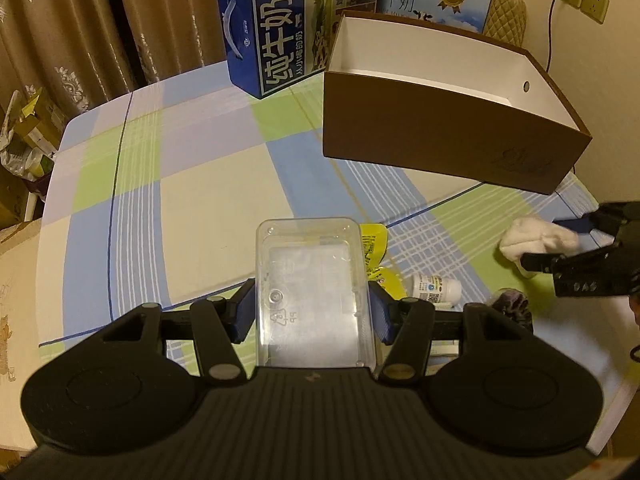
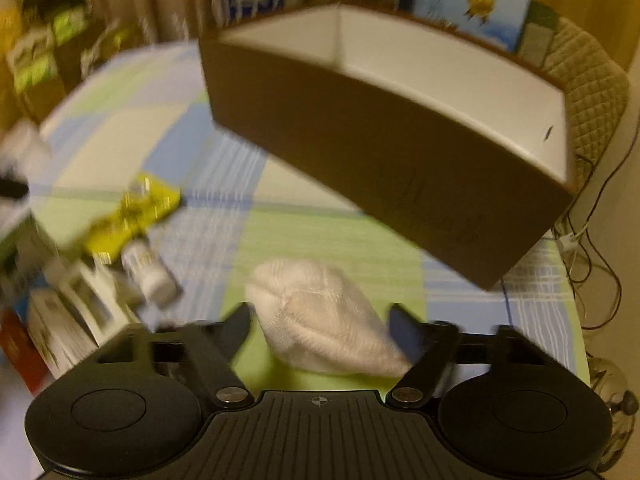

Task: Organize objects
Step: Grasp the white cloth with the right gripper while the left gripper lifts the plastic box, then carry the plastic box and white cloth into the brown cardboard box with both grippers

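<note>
Fingers (image 1: 250, 312) of left gripper (image 1: 314, 312) clamped on clear plastic tray (image 1: 312, 280), long axis pointing ahead. Right gripper (image 2: 320, 332) spread wide around white sock (image 2: 320, 316), not yet closed. Brown box (image 1: 440, 132) ahead-right on bench (image 1: 192, 184), nearer right.

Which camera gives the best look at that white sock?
The right wrist view: the white sock lies large between the right gripper's fingers, though blurred. The left wrist view shows it small at the frame's right edge.

Motion blur smears the small bottle (image 2: 150, 274) and yellow packet (image 2: 132, 216).
</note>
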The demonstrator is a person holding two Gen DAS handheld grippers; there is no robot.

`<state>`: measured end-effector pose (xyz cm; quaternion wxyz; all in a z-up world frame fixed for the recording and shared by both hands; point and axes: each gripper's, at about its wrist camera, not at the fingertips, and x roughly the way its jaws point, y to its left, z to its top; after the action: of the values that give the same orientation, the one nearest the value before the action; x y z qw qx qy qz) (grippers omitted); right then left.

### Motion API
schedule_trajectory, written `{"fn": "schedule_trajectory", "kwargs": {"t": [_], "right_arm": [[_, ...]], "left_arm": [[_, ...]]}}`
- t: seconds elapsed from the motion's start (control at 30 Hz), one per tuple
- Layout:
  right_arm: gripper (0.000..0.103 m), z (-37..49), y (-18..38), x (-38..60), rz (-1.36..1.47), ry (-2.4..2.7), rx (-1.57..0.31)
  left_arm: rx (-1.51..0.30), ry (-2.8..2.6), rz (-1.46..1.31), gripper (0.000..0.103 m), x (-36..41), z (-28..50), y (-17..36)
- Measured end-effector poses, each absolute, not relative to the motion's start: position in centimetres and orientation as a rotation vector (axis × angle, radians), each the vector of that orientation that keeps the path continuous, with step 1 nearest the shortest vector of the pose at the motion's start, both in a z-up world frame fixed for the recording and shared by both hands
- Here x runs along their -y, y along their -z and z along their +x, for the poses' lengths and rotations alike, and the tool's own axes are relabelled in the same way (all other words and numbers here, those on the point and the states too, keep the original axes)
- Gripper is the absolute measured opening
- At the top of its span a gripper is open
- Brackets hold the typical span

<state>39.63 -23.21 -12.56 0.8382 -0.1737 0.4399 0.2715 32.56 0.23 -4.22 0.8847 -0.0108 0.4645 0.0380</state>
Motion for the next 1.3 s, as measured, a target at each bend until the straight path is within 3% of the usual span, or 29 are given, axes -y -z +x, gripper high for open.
{"fn": "schedule_trajectory", "kwargs": {"t": [0.07, 0.2, 0.83, 1.3], "right_arm": [[0.041, 39.3, 12.6, 23.3, -0.371, -0.592, -0.917], [0.027, 39.4, 11.8, 24.0, -0.318, -0.584, -0.930], [0.026, 46.0, 0.6, 25.7, -0.058, -0.573, -0.764], [0.027, 56.3, 3.9, 26.4, 0.010, -0.433, -0.858]], "left_arm": [[-0.969, -0.079, -0.016, 0.053, -0.2, 32.9, 4.3], [-0.968, -0.079, -0.012, 0.053, 0.0, 33.7, 4.3], [-0.824, 0.030, 0.069, 0.053, 6.5, 45.0, -1.2], [-0.925, 0.114, 0.063, 0.053, 10.4, 57.5, 2.7]]}}
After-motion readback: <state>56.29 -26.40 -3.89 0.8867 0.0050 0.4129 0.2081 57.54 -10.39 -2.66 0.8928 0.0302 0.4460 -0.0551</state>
